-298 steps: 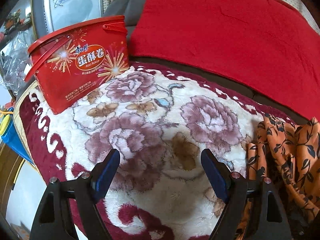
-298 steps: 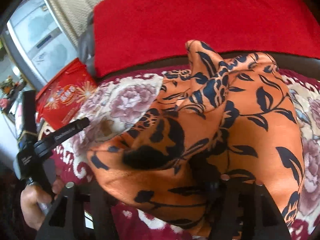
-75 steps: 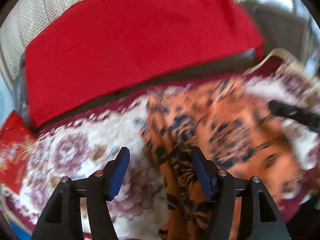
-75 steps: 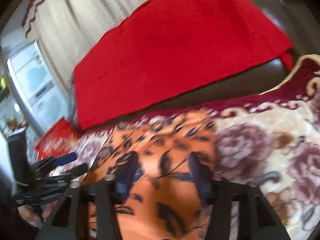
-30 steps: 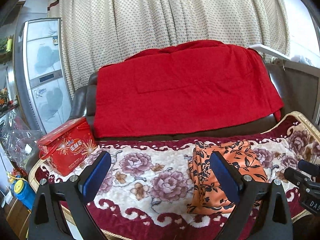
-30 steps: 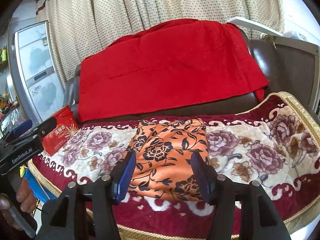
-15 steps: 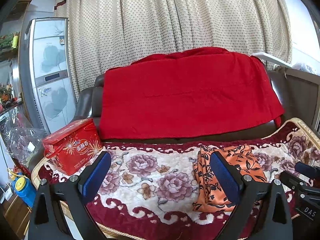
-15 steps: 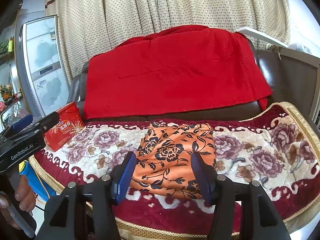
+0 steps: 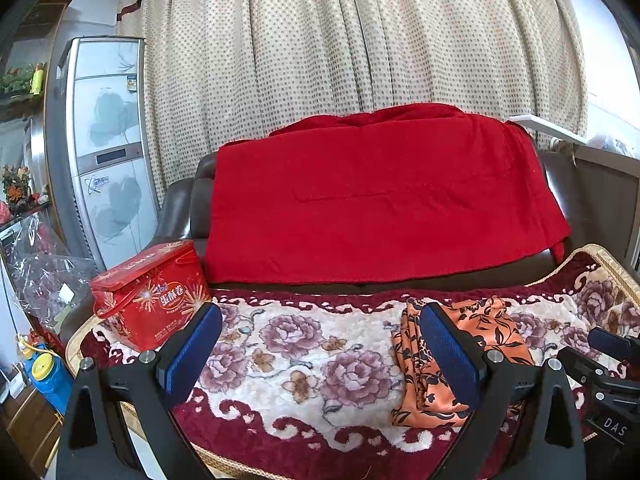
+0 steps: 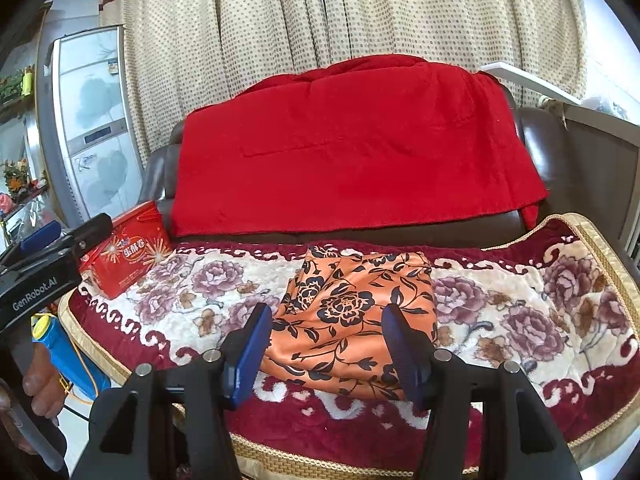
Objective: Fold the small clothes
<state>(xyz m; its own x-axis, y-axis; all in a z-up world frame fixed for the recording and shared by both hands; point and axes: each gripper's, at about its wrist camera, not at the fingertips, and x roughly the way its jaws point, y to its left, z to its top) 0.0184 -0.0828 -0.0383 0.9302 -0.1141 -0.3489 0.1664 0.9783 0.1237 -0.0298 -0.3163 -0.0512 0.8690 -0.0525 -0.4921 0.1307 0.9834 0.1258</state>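
**On the floral blanket: folded orange garment, both grippers drawn back and spread**

Lower centre of the right wrist view, the orange floral garment [image 10: 356, 316] lies folded into a rough rectangle on the cream-and-maroon floral blanket [image 10: 540, 320]. The right gripper [image 10: 332, 354] sits at the bottom of that frame with its blue-padded jaws spread wide, nothing between them; the garment shows through the gap and beyond the fingertips, apart from both pads. No contact with the cloth is visible.

In the left wrist view the same garment [image 9: 496, 344] appears at lower right of the frame, partly hidden behind the right-hand blue pad [image 9: 448, 356]. The left gripper [image 9: 320, 356] is also spread wide and holds nothing; between its fingers lies bare blanket [image 9: 304, 364] with purple roses. The garment lies off to the right of that gap, not inside it.

At the far right edge of the left wrist view, the black body of the right gripper [image 9: 608, 376] juts in. At the left edge of the right wrist view, the left gripper [image 10: 44, 264] shows, gripped by a hand [image 10: 36, 384].

A red egg-roll tin [image 9: 152, 292] stands at the blanket's left end, well apart from the garment. Behind, a red throw [image 10: 352, 148] drapes over a dark sofa back, with dotted curtains [image 9: 360, 40] above.
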